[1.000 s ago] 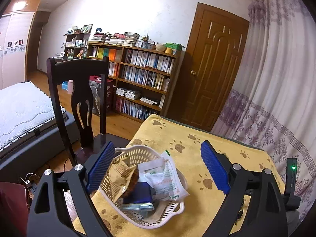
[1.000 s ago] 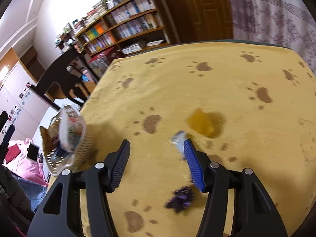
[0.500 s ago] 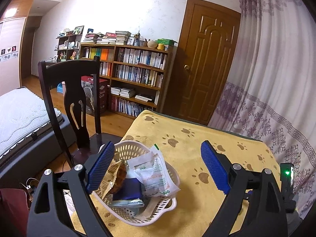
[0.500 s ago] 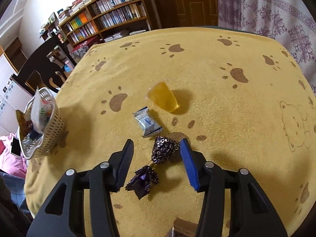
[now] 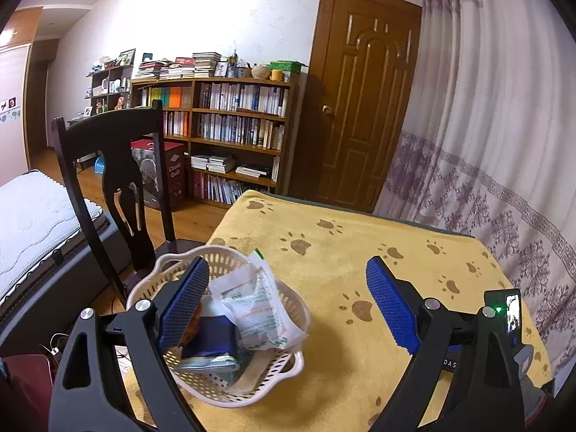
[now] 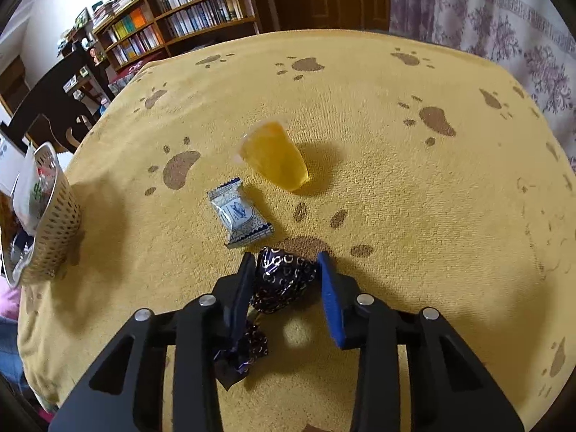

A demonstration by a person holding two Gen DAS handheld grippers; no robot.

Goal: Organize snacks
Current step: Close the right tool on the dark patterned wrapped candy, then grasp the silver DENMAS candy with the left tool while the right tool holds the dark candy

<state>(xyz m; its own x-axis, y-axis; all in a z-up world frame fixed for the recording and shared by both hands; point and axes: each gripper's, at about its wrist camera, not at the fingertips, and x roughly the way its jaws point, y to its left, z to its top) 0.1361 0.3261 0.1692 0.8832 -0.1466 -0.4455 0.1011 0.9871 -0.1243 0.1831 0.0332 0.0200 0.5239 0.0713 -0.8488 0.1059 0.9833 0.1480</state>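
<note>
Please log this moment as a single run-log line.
right gripper: open, jaws straddling dark purple candy | left gripper: open, over basket | blue-white candy, jelly cup: on cloth

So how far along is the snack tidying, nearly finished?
Partway. The basket already holds several packets. The right gripper is open around the dark purple candy, not yet clamped on it. The blue-and-white candy and the orange jelly cup remain on the yellow cloth. The left gripper hangs open above the basket.
</note>
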